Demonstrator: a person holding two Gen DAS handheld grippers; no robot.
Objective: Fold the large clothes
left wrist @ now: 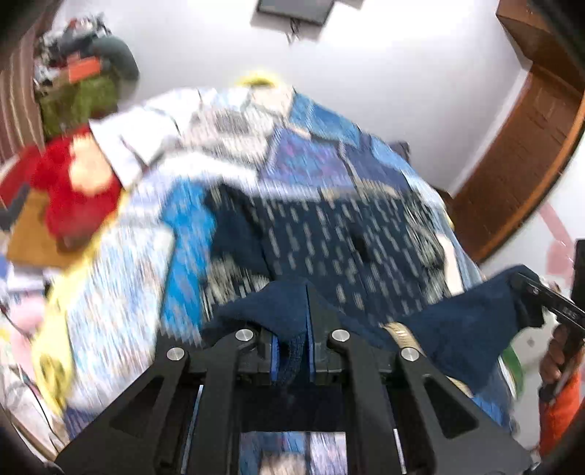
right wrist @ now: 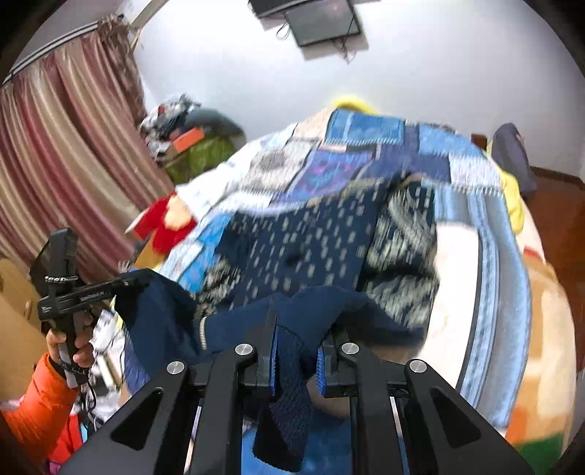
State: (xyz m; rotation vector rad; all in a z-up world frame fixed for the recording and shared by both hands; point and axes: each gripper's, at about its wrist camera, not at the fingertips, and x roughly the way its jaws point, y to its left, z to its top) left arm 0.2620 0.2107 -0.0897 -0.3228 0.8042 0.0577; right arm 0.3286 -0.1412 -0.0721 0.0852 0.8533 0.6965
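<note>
A large dark navy garment (left wrist: 321, 241) with pale dash patterns lies spread on a bed covered by a blue patchwork quilt (left wrist: 314, 153). My left gripper (left wrist: 292, 350) is shut on the garment's plain navy edge, which bunches between the blue pads. In the right wrist view the same garment (right wrist: 310, 248) stretches over the quilt (right wrist: 369, 135), and my right gripper (right wrist: 296, 361) is shut on another part of the navy hem, with cloth hanging below the jaws. The right gripper (left wrist: 526, 288) shows at the left view's right edge, the left gripper (right wrist: 120, 285) at the right view's left. The hem spans between them, lifted off the bed.
A red plush toy (left wrist: 76, 197) lies at the bed's left side. Cluttered items and a green bundle (right wrist: 204, 153) sit by a striped curtain (right wrist: 73, 146). A wooden door (left wrist: 526, 153) stands to the right. A dark screen (right wrist: 321, 22) hangs on the white wall. An orange sleeve (right wrist: 36, 402) holds the left gripper.
</note>
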